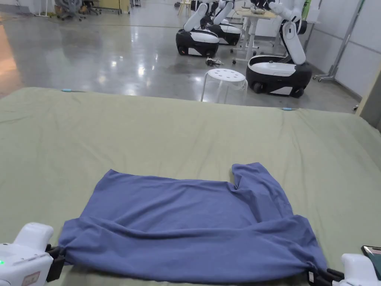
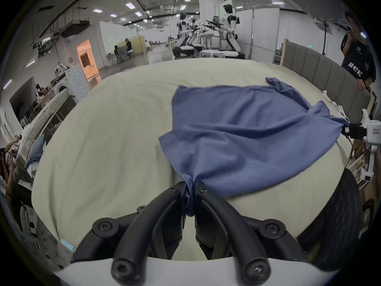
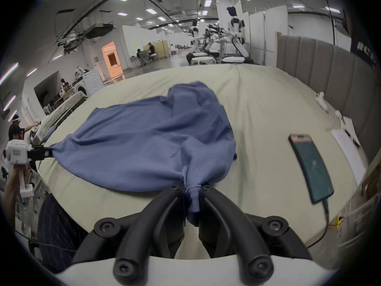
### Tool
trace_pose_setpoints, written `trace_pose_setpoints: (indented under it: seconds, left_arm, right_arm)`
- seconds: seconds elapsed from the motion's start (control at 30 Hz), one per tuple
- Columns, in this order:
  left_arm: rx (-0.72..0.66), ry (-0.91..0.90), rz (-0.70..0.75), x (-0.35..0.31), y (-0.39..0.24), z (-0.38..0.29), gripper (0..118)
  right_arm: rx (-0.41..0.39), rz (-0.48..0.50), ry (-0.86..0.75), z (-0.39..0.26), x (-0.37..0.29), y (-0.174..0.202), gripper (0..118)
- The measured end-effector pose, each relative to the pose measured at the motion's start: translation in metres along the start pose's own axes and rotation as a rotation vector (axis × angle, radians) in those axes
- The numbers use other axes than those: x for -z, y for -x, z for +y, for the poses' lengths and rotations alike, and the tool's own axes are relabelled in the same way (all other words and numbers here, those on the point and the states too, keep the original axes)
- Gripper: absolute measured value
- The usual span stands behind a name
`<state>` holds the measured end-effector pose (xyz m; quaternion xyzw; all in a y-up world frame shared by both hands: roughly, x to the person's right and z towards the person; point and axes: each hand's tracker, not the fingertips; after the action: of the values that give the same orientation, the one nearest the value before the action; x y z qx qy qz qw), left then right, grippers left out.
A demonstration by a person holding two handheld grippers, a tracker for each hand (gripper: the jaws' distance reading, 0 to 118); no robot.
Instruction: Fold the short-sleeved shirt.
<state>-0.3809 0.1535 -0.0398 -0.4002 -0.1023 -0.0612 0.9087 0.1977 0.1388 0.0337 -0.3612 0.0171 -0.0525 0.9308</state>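
A blue short-sleeved shirt (image 1: 189,227) lies spread on the green bed sheet (image 1: 167,137), with one sleeve (image 1: 256,182) reaching away at the far right. My left gripper (image 1: 61,257) is shut on the shirt's near left corner, with cloth bunched between its jaws in the left gripper view (image 2: 190,195). My right gripper (image 1: 314,273) is shut on the near right corner, and a bunched hem hangs between its jaws in the right gripper view (image 3: 192,197). The near edge is pulled taut between the two grippers and sits slightly above the sheet.
A phone (image 3: 311,166) with a cable lies on the bed to the right of the shirt. A padded headboard (image 3: 329,73) borders the right side. A white stool (image 1: 225,83) and wheeled robots (image 1: 279,70) stand on the floor beyond the bed. A person (image 2: 356,51) stands by the headboard.
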Motion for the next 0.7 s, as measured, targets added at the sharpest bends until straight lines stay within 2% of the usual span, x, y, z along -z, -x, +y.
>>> trace_pose_setpoints:
  seconds: [0.03,0.07,0.1,0.13,0.17,0.2,0.33,0.43,0.5,0.53,0.57,0.6,0.63,0.67,0.7]
  left_arm:
    - [0.012,-0.007,0.017,0.002,-0.006,-0.005,26]
    - [0.025,-0.029,0.031,0.001,-0.006,-0.007,49]
    - [0.030,-0.038,0.060,-0.002,-0.005,-0.008,72]
    - [0.022,-0.069,0.074,-0.011,-0.008,-0.008,76]
    - [0.030,-0.131,0.119,-0.031,-0.018,-0.006,76]
    - [0.037,-0.196,0.133,-0.044,-0.023,-0.006,76]
    - [0.008,-0.471,0.085,-0.090,-0.052,-0.008,76]
    - [-0.058,-0.569,0.063,-0.101,-0.072,-0.006,76]
    - [-0.095,-0.598,0.052,-0.100,-0.083,-0.005,76]
    - [-0.098,-0.608,0.033,-0.098,-0.087,-0.004,75]
    - [-0.097,-0.607,0.023,-0.096,-0.092,-0.001,73]
    - [-0.092,-0.596,0.017,-0.093,-0.093,0.003,56]
    - [-0.082,-0.585,0.018,-0.090,-0.094,0.006,31]
    - [-0.067,-0.568,0.027,-0.085,-0.094,0.010,9]
    - [-0.048,-0.553,0.030,-0.080,-0.093,0.014,9]
  right_arm:
    - [0.005,-0.007,-0.005,-0.004,0.003,0.000,15]
    - [0.010,-0.004,-0.008,-0.008,0.005,-0.002,30]
    - [0.009,0.005,-0.002,-0.007,0.002,-0.002,61]
    - [-0.005,0.005,-0.005,-0.006,-0.003,0.001,88]
    - [-0.034,-0.010,-0.046,-0.004,-0.012,0.005,105]
    - [-0.053,-0.015,-0.103,-0.002,-0.024,0.011,115]
    - [-0.110,0.018,-0.376,0.016,-0.072,0.051,116]
    - [-0.124,-0.002,-0.522,0.027,-0.089,0.082,116]
    - [-0.110,0.041,-0.577,0.030,-0.090,0.096,111]
    - [-0.101,0.039,-0.583,0.032,-0.088,0.102,101]
    - [-0.110,0.034,-0.573,0.033,-0.084,0.108,81]
    - [-0.130,0.024,-0.571,0.034,-0.079,0.114,35]
    - [-0.159,-0.002,-0.562,0.034,-0.075,0.120,8]
    - [-0.163,-0.003,-0.569,0.032,-0.074,0.122,7]
    - [-0.168,0.029,-0.559,0.032,-0.073,0.122,7]
